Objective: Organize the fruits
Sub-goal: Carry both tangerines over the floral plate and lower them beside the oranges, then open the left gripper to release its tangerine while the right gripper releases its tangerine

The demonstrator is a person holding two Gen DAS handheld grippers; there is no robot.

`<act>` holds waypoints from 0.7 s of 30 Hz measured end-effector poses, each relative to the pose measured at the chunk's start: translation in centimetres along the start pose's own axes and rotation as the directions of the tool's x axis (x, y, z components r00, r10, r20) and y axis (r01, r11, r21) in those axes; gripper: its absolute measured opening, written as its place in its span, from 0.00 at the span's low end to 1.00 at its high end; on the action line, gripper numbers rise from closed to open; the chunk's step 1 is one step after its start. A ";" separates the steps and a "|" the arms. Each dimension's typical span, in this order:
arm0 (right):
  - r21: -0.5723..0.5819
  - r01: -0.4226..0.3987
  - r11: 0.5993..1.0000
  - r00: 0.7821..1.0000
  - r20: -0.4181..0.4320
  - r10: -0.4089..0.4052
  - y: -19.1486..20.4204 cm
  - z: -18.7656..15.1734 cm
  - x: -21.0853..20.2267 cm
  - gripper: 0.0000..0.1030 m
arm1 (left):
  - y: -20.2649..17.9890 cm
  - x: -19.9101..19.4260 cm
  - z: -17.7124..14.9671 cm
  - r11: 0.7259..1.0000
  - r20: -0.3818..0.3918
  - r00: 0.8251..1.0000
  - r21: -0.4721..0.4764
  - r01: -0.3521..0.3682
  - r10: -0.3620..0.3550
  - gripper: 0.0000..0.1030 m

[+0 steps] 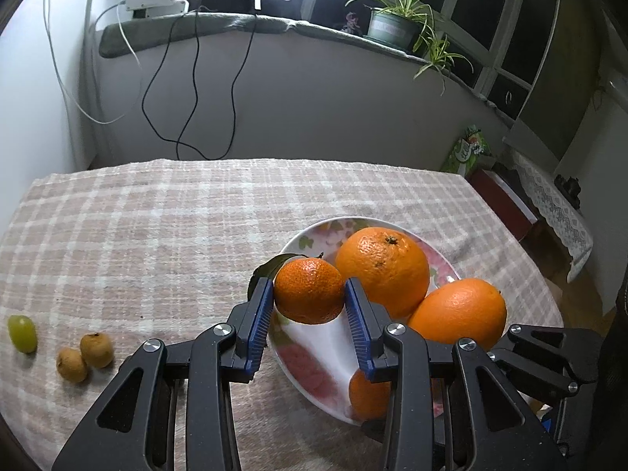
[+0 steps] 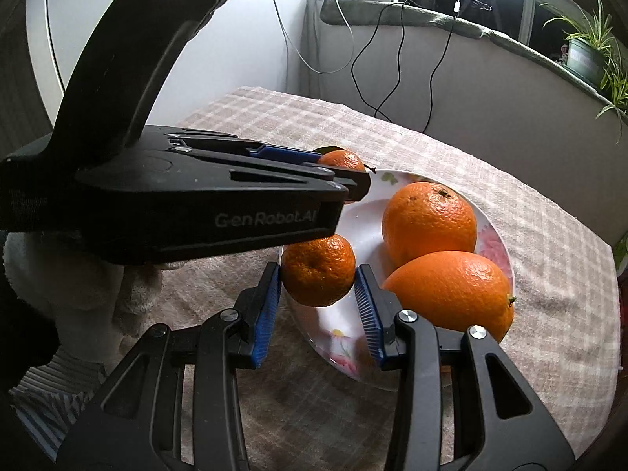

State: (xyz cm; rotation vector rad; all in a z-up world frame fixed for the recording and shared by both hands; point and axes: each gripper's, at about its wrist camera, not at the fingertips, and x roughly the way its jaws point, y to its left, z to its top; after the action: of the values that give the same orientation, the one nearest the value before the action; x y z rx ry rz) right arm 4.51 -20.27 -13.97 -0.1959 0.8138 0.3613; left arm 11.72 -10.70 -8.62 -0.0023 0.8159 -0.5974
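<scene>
left wrist: left tool [image 1: 309,294] grips mandarin [image 1: 309,290], leaf end pointing away.

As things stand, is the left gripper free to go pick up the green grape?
Probably not yet: the left gripper is shut on a mandarin over the plate. The green grape lies unobstructed on the cloth.

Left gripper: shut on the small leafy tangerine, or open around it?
Shut on it: both blue ribbed pads of the left gripper press the small leafy tangerine's sides, holding it above the floral plate.
</scene>
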 end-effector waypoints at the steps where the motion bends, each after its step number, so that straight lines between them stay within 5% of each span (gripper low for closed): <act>1: -0.001 0.001 1.000 1.000 0.000 -0.001 0.1 0.1 0.1 0.39 | -0.1 0.0 0.0 1.000 -0.001 1.000 0.002 0.000 0.000 0.35; 11: -0.003 0.009 1.000 1.000 -0.002 -0.009 0.1 0.2 0.2 0.40 | -0.3 0.3 0.3 1.000 -0.008 1.000 0.004 0.009 -0.009 0.41; 16: -0.005 0.014 1.000 1.000 0.015 -0.014 0.1 0.4 -0.1 0.56 | -0.5 0.0 0.5 1.000 -0.001 1.000 0.008 0.004 -0.004 0.47; 21: 0.004 0.023 1.000 0.999 0.026 -0.023 -0.2 0.5 -0.6 0.58 | -0.4 -0.2 0.5 1.000 0.003 1.000 0.004 0.001 -0.001 0.47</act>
State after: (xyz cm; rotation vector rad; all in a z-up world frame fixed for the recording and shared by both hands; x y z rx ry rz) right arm 4.57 -20.47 -13.23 -0.1971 0.7860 0.3398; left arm 11.72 -11.08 -8.02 -0.0002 0.8120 -0.5994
